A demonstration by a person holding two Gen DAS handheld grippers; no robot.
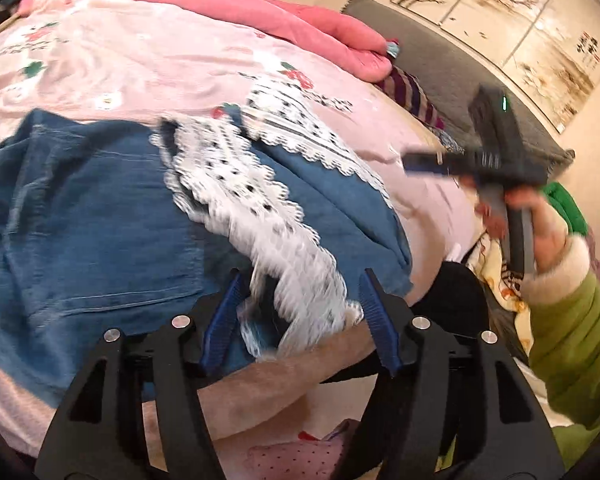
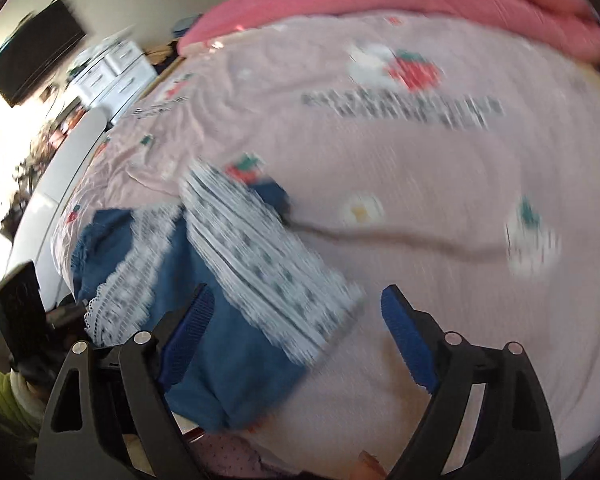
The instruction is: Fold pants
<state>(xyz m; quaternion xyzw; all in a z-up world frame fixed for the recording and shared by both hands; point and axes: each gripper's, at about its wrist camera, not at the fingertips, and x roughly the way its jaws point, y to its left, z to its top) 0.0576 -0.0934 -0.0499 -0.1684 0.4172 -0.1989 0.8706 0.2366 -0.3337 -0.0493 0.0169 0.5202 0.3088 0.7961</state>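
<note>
Left wrist view shows the blue denim pants with white lace trim [image 1: 100,208] lying on the pink strawberry-print bed sheet [image 1: 140,72]. The left gripper [image 1: 300,312] is partly open over the lace, not pinching it. The right gripper [image 2: 296,340] is wide open, holding nothing, just above the pants.

- pants [image 1: 80,208] lie on the bedsheet [image 1: 140,72] near the bed's front edge; their lace hems [image 1: 260,200] lie folded over on top
- quilt [image 1: 260,8] at 12 o'clock behind them
- left gripper [image 1: 300,312] at 6 o'clock; right gripper [image 1: 424,160] at 3 o'clock
</note>
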